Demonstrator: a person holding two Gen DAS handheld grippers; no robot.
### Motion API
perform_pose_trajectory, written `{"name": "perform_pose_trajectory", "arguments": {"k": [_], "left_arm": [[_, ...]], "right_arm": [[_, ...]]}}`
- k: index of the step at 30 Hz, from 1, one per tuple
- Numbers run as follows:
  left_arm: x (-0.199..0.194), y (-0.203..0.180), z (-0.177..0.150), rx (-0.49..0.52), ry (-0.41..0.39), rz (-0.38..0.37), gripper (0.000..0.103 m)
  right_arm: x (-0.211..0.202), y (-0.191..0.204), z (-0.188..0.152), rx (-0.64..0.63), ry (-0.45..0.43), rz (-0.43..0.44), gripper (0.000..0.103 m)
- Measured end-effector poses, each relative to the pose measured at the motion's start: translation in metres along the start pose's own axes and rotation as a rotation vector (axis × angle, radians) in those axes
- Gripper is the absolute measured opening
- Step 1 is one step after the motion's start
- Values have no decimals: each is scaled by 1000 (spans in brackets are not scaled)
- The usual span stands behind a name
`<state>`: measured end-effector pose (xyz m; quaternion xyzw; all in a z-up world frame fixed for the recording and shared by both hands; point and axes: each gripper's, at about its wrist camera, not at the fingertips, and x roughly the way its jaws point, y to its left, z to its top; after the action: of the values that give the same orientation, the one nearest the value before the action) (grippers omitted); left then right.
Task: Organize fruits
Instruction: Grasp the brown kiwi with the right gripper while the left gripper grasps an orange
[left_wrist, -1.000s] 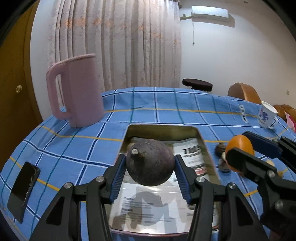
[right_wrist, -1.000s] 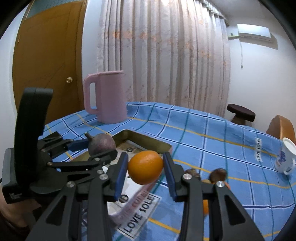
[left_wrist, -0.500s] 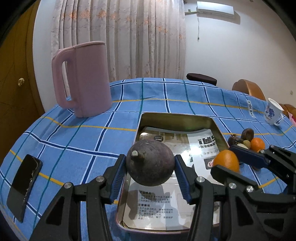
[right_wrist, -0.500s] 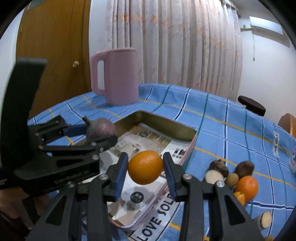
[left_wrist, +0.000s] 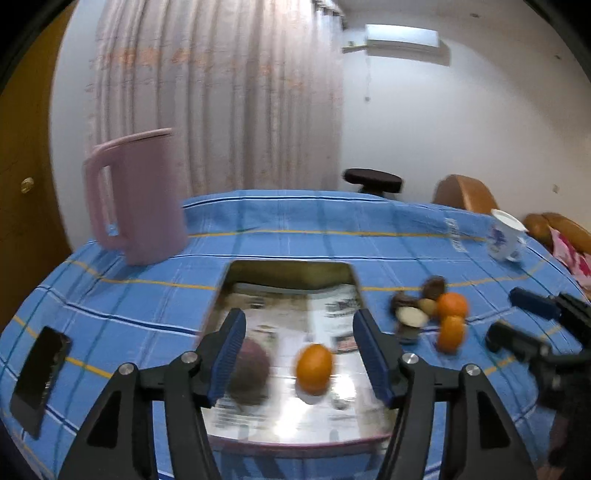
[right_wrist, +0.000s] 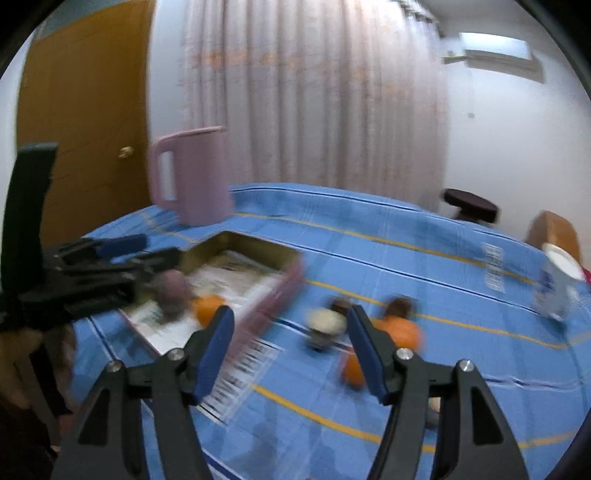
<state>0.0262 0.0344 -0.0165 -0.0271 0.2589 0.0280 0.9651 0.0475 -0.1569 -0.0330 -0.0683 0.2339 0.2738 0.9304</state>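
the left gripper (left_wrist: 299, 354) has its blue-padded fingers (left_wrist: 229, 347) spread wide and grasps nothing. below it, inside the shallow rectangular metal tray (left_wrist: 288, 266) lined with printed paper, lie the round dark purple fruit (left_wrist: 251, 369) and the small orange citrus fruit (left_wrist: 314, 367), side by side near the tray's front edge; whether they touch each other cannot be told through the blur. the right gripper (right_wrist: 290, 350) is released too, its jaws apart and empty, hanging over the blue checked tablecloth (right_wrist: 406, 236) just to the right of the tray. ahead of it, on the cloth beside the tray, sits the loose cluster of remaining fruits (right_wrist: 373, 328): two oranges, a pale round piece and a couple of dark brown ones, all close together. the tall pink plastic jug (left_wrist: 136, 199) stands upright behind the tray, the black phone (left_wrist: 38, 373) lies flat at the cloth's left edge, and the white cup with blue pattern (left_wrist: 506, 236) stands far right.
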Motion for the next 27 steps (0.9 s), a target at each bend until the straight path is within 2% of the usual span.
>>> {"name": "perform_pose_trajectory", "arguments": {"k": [3, 7, 9, 11, 14, 17, 21, 22, 24, 27], "left_arm": [[3, -22, -3, 33, 16, -44, 62], [10, -49, -8, 65, 52, -92, 62], [12, -63, -10, 96, 61, -108, 62], [14, -72, -11, 116, 67, -114, 62], [20, -83, -13, 139, 89, -125, 62], [24, -88, -16, 141, 106, -133, 62], [31, -93, -14, 141, 120, -140, 62], [32, -95, -13, 139, 124, -146, 62], [33, -97, -12, 135, 125, -154, 62], [39, -102, -9, 124, 131, -162, 62]], "right_arm": [[-20, -41, -17, 39, 41, -132, 66], [-26, -77, -35, 85, 119, -213, 66], [-25, -86, -41, 97, 149, -216, 65], [-22, -94, -46, 112, 177, -203, 57], [-14, -97, -53, 110, 213, -192, 54], [-6, -97, -61, 122, 243, -170, 51], [3, -105, -68, 157, 284, -153, 39], [5, -107, -69, 167, 287, -134, 30], [4, -107, -67, 154, 283, -144, 29], [-4, -104, -58, 160, 232, -156, 29]]}}
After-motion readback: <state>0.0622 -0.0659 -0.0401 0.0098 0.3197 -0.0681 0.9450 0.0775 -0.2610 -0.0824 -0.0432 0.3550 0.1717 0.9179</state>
